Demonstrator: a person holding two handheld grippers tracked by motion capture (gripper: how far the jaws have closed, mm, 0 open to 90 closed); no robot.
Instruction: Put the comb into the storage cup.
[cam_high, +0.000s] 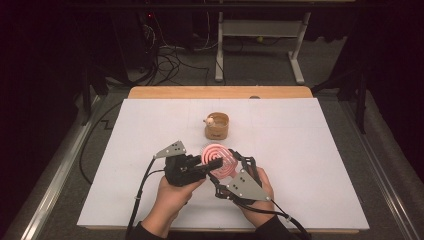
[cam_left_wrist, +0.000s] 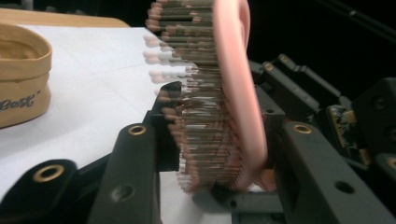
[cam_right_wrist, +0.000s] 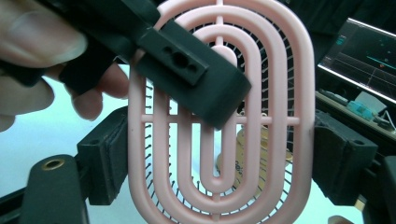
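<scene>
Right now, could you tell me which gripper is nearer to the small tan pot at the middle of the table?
Left, narrowly. The left gripper clamps the pink brush just below the tan pot; the right gripper holds the brush's nearer part.

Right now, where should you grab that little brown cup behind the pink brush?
Grip the brown cup by its round wall, coming from above with one jaw inside and one outside. It stands upright with an open top, and a small thing sits at its left rim, so take the bare right side.
</scene>
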